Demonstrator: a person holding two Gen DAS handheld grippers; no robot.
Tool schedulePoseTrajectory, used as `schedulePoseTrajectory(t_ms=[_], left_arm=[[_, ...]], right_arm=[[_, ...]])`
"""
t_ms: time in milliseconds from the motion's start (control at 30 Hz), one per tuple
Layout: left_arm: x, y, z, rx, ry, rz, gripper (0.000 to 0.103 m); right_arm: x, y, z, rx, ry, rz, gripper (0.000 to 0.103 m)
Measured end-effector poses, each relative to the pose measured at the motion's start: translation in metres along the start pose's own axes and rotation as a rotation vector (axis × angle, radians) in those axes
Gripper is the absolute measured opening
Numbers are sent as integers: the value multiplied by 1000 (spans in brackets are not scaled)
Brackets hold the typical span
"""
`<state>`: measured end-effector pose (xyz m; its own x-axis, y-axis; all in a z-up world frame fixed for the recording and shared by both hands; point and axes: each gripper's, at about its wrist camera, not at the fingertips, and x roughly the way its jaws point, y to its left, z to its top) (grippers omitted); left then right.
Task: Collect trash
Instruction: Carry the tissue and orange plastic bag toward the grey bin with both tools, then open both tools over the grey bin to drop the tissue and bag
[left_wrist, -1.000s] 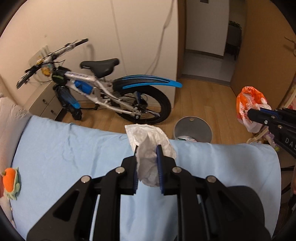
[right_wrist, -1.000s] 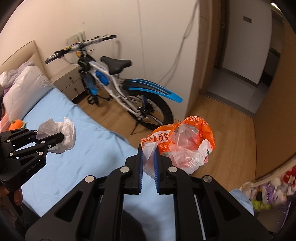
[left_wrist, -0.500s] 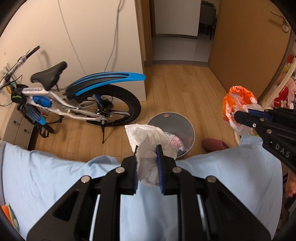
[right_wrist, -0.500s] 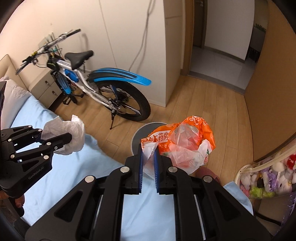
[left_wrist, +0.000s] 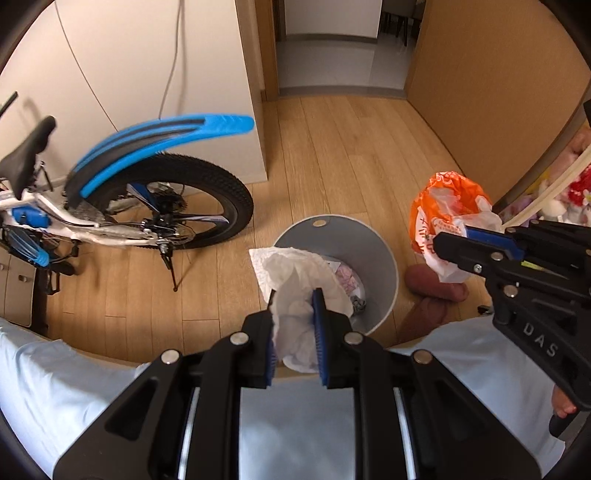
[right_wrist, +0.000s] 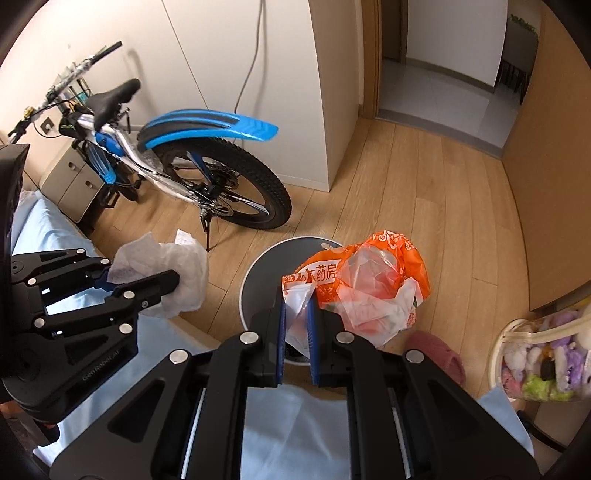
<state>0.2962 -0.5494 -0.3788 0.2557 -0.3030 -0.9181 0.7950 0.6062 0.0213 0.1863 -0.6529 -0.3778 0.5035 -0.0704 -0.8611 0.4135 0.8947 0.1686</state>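
Observation:
My left gripper (left_wrist: 295, 325) is shut on a crumpled white tissue (left_wrist: 295, 280), held over the near rim of a round grey trash bin (left_wrist: 373, 240) on the wooden floor. The bin holds some rubbish. My right gripper (right_wrist: 296, 332) is shut on an orange and clear plastic bag (right_wrist: 365, 280), which hangs above the same bin (right_wrist: 266, 266). The left gripper (right_wrist: 140, 284) with the tissue (right_wrist: 173, 269) shows at the left of the right wrist view. The right gripper (left_wrist: 472, 243) with the bag (left_wrist: 447, 210) shows at the right of the left wrist view.
A blue and white bicycle (left_wrist: 155, 192) stands on its kickstand left of the bin, against a white wardrobe (left_wrist: 147, 66). The light blue bed (left_wrist: 74, 391) lies below both grippers. Pink slippers (left_wrist: 436, 291) sit right of the bin. A bag of plush toys (right_wrist: 543, 354) is at right.
Both grippers have moved forward past the bed's edge and tilted down toward the bin. The bin is now nearer and larger in both views. Both grips are unchanged.

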Motion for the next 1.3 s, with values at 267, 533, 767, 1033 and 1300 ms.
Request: schedulePoseTrajectory(t_ms=[267, 533, 767, 1033, 1300], left_arm=[[47, 8, 10, -27, 39, -50, 21], [76, 10, 16, -31, 75, -67, 54], [73, 10, 13, -46, 66, -70, 63], [43, 13, 0, -62, 53, -56, 63], [-3, 10, -10, -63, -10, -72, 63]], right_arm=[[44, -12, 6, 49, 49, 13, 10], [62, -18, 8, 64, 64, -36, 37], [61, -21, 8, 75, 70, -52, 37], [32, -12, 2, 77, 66, -47, 37], [-5, 0, -9, 73, 34, -46, 37]])
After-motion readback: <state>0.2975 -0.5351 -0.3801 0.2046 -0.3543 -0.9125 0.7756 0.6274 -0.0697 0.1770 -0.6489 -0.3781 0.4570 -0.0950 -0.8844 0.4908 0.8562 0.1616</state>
